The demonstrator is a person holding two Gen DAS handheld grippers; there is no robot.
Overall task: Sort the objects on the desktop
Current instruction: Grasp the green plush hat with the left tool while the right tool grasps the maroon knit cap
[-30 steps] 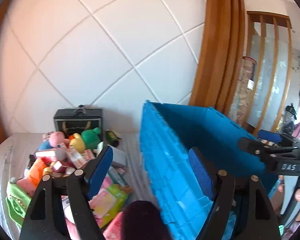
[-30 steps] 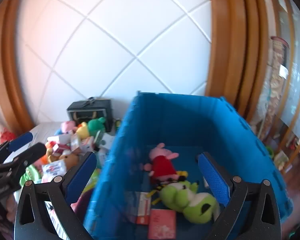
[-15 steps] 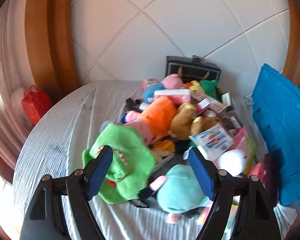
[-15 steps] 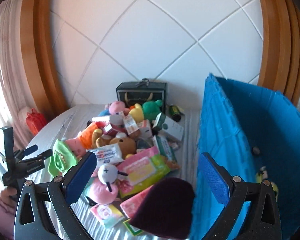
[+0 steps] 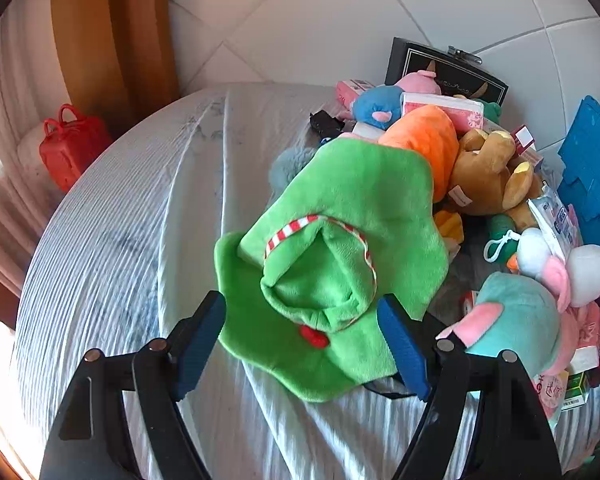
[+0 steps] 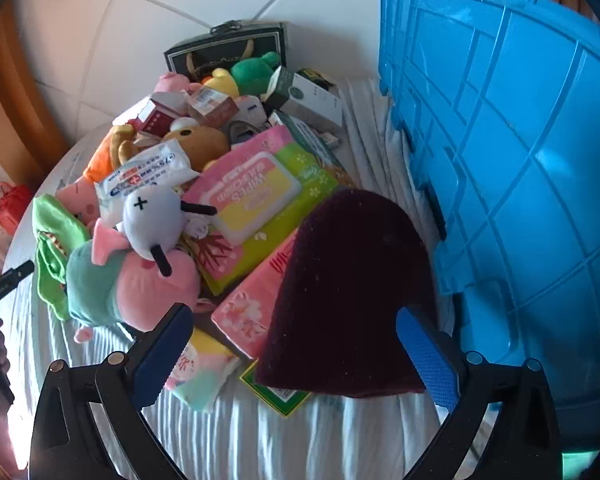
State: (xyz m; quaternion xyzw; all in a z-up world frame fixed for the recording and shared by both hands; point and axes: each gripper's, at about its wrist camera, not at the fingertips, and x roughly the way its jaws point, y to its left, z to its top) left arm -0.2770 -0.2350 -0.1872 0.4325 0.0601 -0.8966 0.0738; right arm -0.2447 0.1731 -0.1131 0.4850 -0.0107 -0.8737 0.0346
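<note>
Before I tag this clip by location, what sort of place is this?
Probably a room in a home, not a workshop. A round table under a striped white cloth is heaped with plush toys, such as the green plush, and a wipes pack. Beside it stands a blue crate, before a white panelled wall with wooden trim.

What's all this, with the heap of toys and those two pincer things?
A person is sorting a heap of soft toys and packets on a cloth-covered table, with a hand-held gripper in each hand. The left gripper is open, its jaws either side of a green plush toy. The right gripper is open too, its jaws either side of a dark maroon plush that lies beside a blue crate. Neither is gripped yet.
</note>
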